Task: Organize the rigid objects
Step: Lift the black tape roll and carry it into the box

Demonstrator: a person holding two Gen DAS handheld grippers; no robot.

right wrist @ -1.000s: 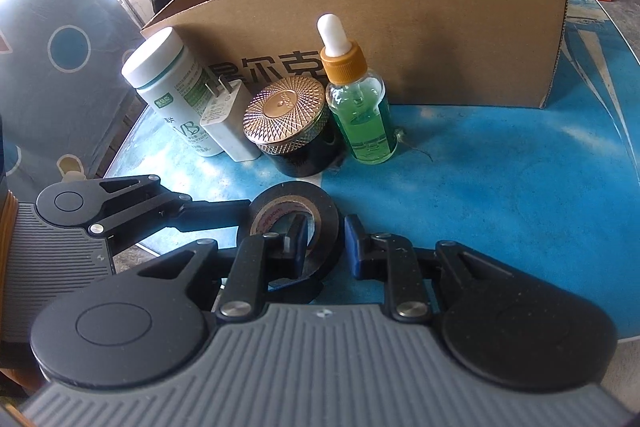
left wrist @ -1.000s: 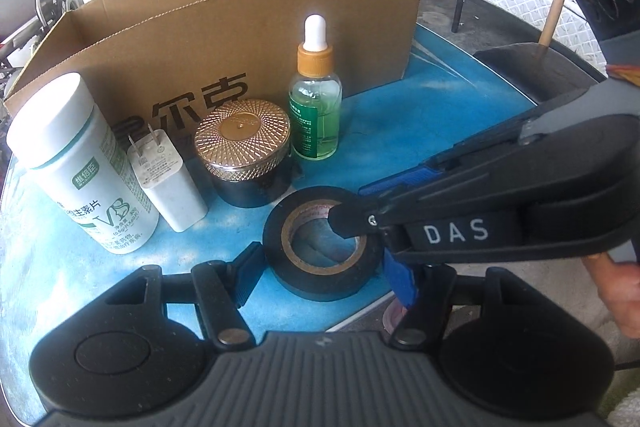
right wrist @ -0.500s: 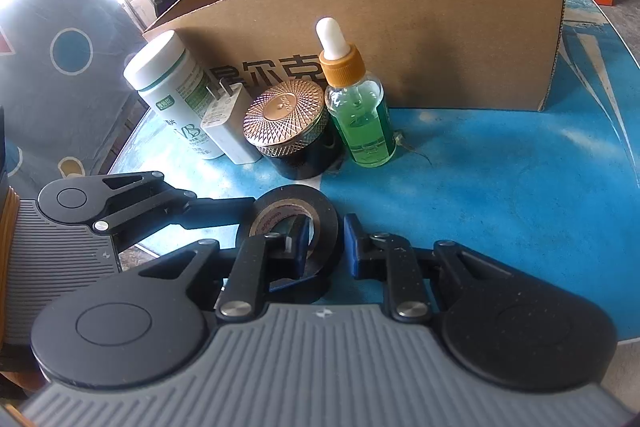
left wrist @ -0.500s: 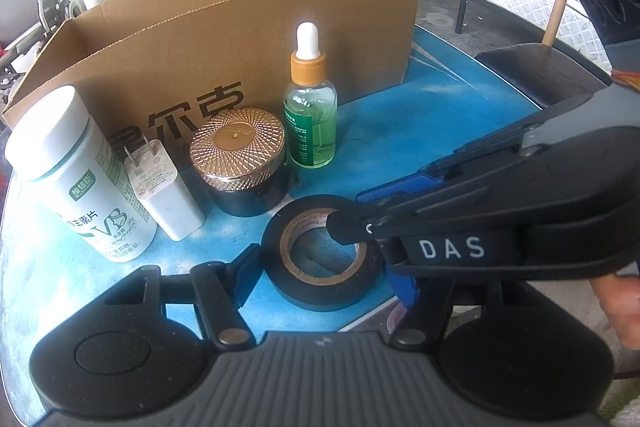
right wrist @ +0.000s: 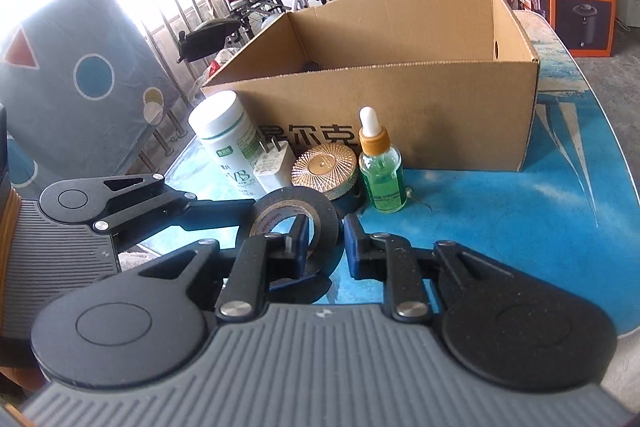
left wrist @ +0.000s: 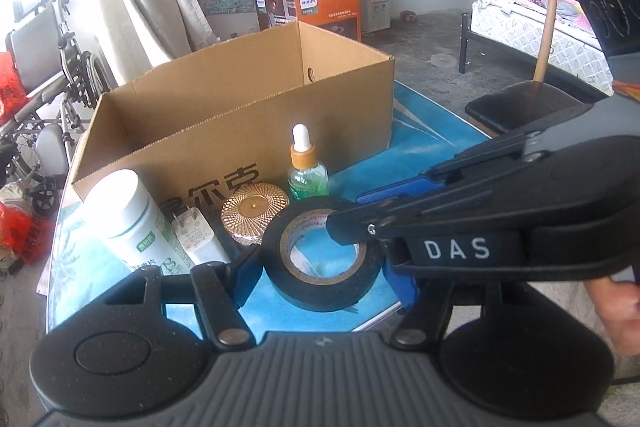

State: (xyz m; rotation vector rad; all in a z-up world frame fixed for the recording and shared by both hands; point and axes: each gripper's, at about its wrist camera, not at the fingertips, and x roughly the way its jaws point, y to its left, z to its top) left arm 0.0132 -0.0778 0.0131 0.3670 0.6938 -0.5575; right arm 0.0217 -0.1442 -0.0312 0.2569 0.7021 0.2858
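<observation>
White bottle [left wrist: 132,223]: it stands far to the left on the blue surface [right wrist: 500,211], just in front of the box.
Plug [left wrist: 196,235]: it stands just beside the white bottle, on its right.
Gold lid jar [left wrist: 256,215]: it sits next, close to the plug.
Dropper bottle [left wrist: 306,171]: it stands upright with green liquid inside, at the right end of the row.
Box [right wrist: 400,107]: it is open on top and sits behind the whole row. I think the things should go in there.
Tape roll [left wrist: 324,259]: it looks lifted up, nearer to me than the row, with its hole facing mostly up and tipped a little.
My left gripper [left wrist: 320,271]: its fingers are wide apart, one on each side of the tape roll. I cannot see them touch it, and they hold nothing.
My right gripper [right wrist: 326,241]: it is closed on the wall of the tape roll, with one finger inside the hole and one outside. It comes in from the right side.
Which hand is nearer: my right one, since it already has the tape roll.
Way to go: the box lies ahead and higher than the row, so I think the tape roll must go up and over the bottles, then down past the box's front wall.
</observation>
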